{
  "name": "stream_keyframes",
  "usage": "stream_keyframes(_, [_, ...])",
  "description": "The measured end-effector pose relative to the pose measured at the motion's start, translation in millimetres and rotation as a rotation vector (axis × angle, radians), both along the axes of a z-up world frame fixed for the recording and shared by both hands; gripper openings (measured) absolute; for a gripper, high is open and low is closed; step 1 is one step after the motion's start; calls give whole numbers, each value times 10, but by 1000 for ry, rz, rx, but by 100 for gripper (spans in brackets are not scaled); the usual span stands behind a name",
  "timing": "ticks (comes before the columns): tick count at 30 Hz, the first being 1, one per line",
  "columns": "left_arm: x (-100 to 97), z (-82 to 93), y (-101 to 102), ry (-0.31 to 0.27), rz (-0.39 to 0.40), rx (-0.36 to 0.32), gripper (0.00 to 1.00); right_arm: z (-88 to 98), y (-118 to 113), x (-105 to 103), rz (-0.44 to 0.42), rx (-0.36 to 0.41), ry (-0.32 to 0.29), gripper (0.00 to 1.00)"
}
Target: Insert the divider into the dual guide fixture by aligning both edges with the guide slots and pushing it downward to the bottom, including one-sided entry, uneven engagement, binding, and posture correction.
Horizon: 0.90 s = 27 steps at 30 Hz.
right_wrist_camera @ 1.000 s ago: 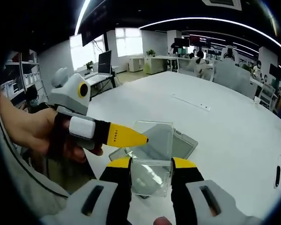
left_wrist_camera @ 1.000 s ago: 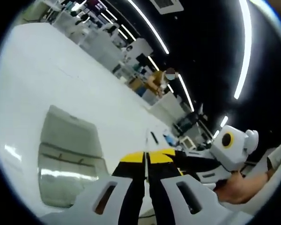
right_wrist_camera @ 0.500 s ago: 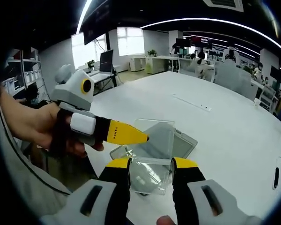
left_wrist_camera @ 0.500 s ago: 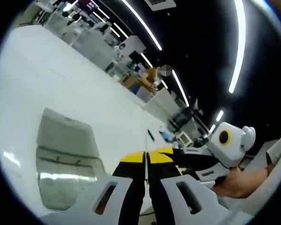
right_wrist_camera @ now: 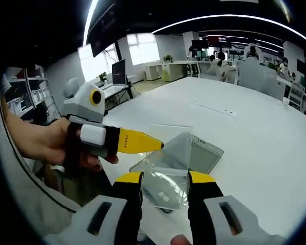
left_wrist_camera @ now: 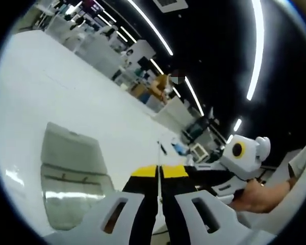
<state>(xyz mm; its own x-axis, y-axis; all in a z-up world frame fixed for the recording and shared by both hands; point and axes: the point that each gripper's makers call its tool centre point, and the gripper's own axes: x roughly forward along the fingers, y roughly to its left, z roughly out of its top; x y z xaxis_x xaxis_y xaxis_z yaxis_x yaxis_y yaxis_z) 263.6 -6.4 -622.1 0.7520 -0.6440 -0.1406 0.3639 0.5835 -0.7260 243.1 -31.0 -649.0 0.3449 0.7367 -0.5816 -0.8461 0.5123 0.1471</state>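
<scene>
Both grippers' jaws pinch the divider [right_wrist_camera: 166, 166].

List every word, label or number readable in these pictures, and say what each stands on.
Small dark print on the left tool's yellow jaw, in the right gripper view: too small to read.
Screens far across the office: lit, but blurred.
Nothing readable on the clear divider or grey fixture.
</scene>
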Motion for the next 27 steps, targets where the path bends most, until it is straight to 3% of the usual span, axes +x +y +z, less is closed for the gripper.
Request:
stream_keyframes(13, [21, 7, 1, -3, -31, -8, 0, 11, -35, -16, -22, 42, 25, 29])
stream_keyframes(20, [44, 114, 29, -34, -73, -35, 0, 73, -9, 2, -20, 91, 49, 27])
stream_keyframes(27, [17, 134, 20, -44, -110, -27, 0, 94, 19, 43, -5, 148, 103, 27])
